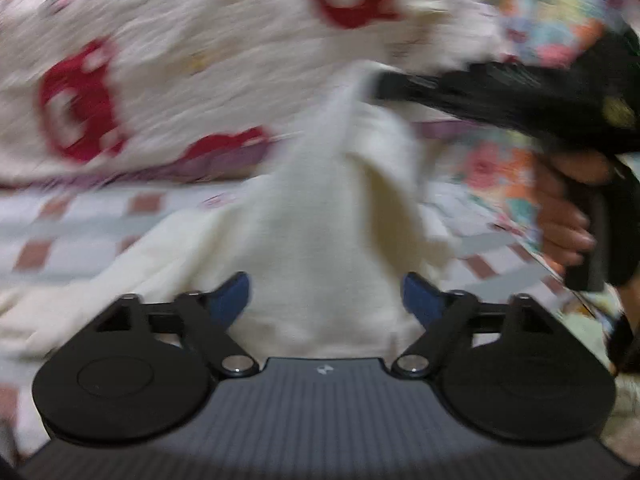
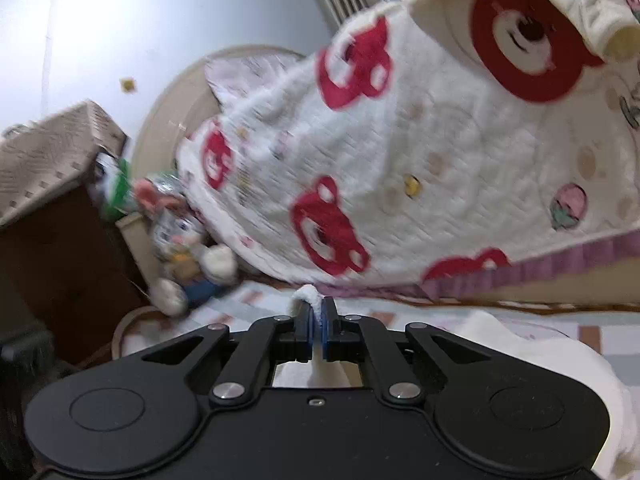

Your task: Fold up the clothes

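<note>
A cream-white garment (image 1: pixel 320 216) hangs lifted above the checked bed sheet (image 1: pixel 72 220), pulled up to a peak. My right gripper (image 1: pixel 384 84) is shut on that peak, with a hand (image 1: pixel 568 220) on its handle. In the right wrist view the right gripper (image 2: pixel 318 316) pinches a fold of the same white cloth (image 2: pixel 306 294) between its blue pads. My left gripper (image 1: pixel 326 292) is open, its blue fingertips (image 1: pixel 232 296) spread wide low in front of the hanging garment, with cloth lying between them. The frames are blurred by motion.
A white quilt with red bear prints (image 2: pixel 400 140) is heaped behind the garment. A floral cloth (image 1: pixel 520 40) lies at the right. Stuffed toys (image 2: pixel 188 248), a brown cabinet (image 2: pixel 60 240) with a woven cover and a pale wall (image 2: pixel 140 20) stand at the bed's far side.
</note>
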The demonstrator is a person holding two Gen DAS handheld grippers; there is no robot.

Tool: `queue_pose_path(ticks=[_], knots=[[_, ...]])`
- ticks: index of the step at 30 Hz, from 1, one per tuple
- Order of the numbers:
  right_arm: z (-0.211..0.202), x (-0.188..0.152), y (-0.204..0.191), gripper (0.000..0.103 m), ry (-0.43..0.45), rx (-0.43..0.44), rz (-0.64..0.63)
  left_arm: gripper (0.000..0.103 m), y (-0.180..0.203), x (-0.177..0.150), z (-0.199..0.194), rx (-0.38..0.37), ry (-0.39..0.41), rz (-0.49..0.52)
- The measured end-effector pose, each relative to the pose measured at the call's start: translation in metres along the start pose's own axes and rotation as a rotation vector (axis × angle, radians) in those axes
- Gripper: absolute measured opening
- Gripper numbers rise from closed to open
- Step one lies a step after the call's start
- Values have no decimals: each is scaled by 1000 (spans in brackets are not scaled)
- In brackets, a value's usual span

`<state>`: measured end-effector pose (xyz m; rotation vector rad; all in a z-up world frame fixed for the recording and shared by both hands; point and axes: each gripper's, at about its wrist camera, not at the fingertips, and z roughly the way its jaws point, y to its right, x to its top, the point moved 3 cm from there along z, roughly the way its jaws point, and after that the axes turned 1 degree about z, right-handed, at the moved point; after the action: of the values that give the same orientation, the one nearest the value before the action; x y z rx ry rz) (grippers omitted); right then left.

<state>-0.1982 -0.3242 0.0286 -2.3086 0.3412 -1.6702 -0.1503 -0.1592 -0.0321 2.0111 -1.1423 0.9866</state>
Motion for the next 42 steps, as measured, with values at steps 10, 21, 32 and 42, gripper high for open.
queue_pose_path(ticks=[10, 21, 32, 42], knots=[[-17, -5, 2, 5, 21, -75, -40, 10, -2, -13, 56, 287, -151, 200], [-7, -16, 19, 45, -44, -396, -167, 7, -81, 33, 35, 399, 66, -114], [9, -126, 36, 60, -340, -265, 319, 7, -118, -9, 26, 415, 89, -313], [-9, -143, 82, 5, -251, -485, 485, 6, -141, -6, -2, 355, 233, -461]])
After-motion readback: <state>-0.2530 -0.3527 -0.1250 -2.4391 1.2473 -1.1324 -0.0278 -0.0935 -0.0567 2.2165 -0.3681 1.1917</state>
